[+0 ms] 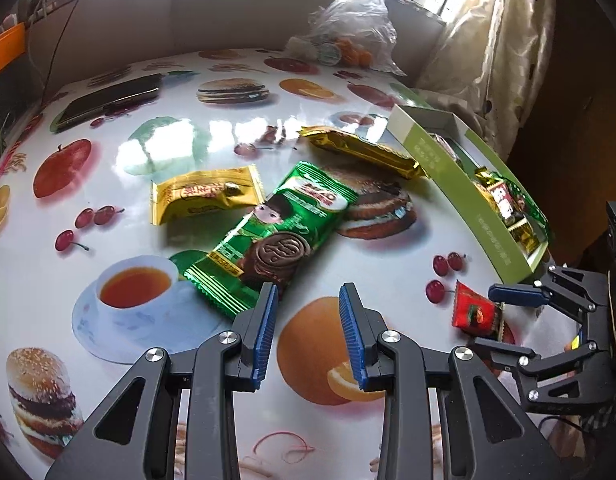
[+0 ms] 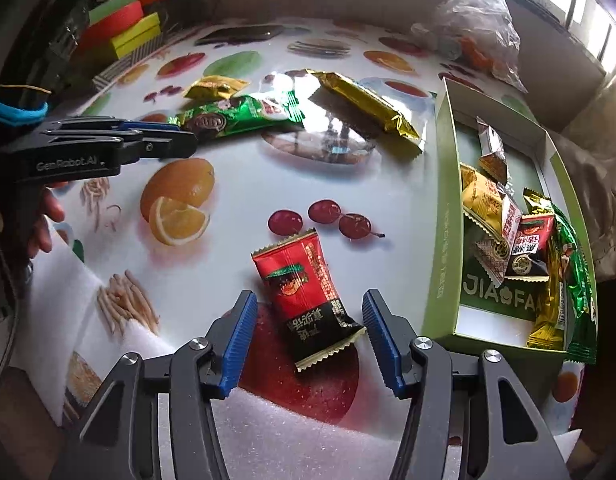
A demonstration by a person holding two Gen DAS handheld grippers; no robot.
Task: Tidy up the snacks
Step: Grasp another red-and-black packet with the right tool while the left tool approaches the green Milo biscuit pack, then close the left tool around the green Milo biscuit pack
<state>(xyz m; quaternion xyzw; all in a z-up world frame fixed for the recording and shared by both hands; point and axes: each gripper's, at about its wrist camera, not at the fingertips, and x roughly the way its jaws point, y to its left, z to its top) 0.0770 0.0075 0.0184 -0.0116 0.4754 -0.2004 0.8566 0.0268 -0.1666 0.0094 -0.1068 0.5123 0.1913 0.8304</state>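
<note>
A small red and black snack pack lies flat on the table, just beside the green box. The box is open, with a heap of little packs inside — yellow, red, gold and green. Farther off lie three more: a long green cookie pack, a yellow pack touching it, and a long gold pack near the box.

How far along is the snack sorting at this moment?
Partly done: several packets already lie in the green box. In hand: nothing gripped; the right tongs straddle the red packet, pads off it. Left on the table: green cookie pack, yellow packet, gold bar.
</note>
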